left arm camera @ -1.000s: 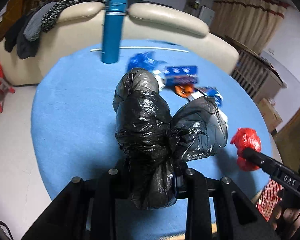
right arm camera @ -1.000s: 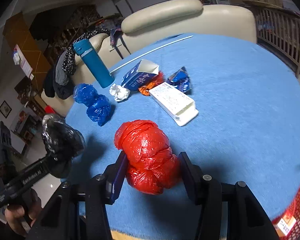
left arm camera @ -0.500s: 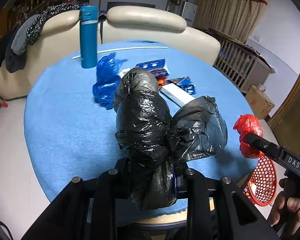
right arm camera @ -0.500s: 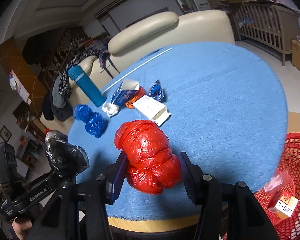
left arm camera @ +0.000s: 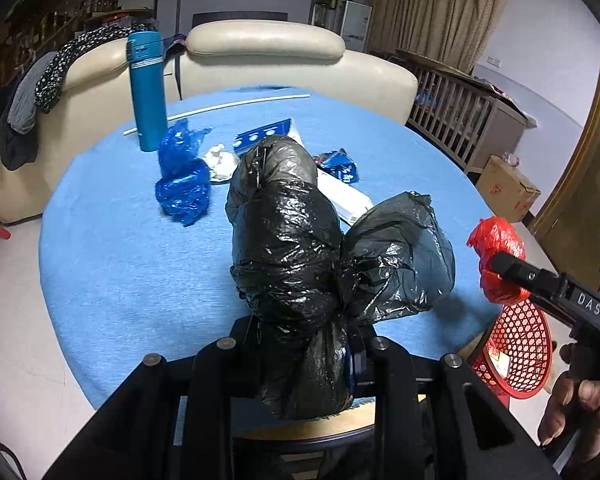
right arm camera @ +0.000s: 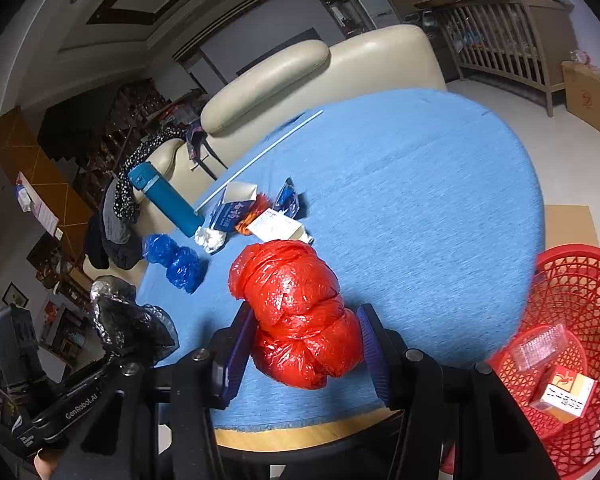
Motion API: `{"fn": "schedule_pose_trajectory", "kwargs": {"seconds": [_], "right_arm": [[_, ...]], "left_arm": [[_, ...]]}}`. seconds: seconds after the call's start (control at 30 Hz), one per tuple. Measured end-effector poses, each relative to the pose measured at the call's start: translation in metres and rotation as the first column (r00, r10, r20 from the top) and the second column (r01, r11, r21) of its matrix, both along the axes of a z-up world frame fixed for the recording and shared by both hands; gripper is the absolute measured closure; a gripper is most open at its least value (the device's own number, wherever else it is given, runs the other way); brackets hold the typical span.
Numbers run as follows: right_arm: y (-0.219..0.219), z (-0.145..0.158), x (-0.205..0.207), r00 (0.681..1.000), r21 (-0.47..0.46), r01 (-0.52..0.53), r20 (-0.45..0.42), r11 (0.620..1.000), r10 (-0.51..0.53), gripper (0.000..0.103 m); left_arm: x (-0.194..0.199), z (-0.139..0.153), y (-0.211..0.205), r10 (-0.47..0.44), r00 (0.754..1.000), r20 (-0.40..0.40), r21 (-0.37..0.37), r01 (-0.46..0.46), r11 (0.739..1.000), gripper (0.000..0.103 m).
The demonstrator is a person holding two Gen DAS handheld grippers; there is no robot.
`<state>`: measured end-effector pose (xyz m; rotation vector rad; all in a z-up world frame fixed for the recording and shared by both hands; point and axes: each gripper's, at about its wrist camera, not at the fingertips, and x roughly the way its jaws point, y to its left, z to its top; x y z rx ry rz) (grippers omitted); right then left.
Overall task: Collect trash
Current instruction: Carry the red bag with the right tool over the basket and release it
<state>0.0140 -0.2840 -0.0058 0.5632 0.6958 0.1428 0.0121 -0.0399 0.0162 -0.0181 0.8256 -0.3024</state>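
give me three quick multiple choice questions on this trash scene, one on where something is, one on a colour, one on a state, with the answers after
1. Where is the red basket?
A. on the table
B. on the floor beside the table
C. on the sofa

2. What colour is the bag in the right gripper?
A. red
B. black
C. blue

3. How does the tall teal bottle stand?
A. on its side
B. upside down in the basket
C. upright on the table

Answers:
1 B, it sits below the edge of the blue table.
2 A, the red bag is between its pads; the left gripper has the black bag.
3 C, its cap is on top.
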Motion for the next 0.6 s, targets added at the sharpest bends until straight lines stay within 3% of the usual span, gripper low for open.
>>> {"fn": "schedule_pose_trajectory", "kwargs": {"seconds": [0.6], "right_arm": [[-0.047,-0.003,-0.026,0.992,0.034,0.129,0.008,0.991,-0.129,0.048]], "left_arm": [[0.003,-0.003,-0.018,-0.052,0.999,-0.006,0.028,0.052,0.998,0.072]]}}
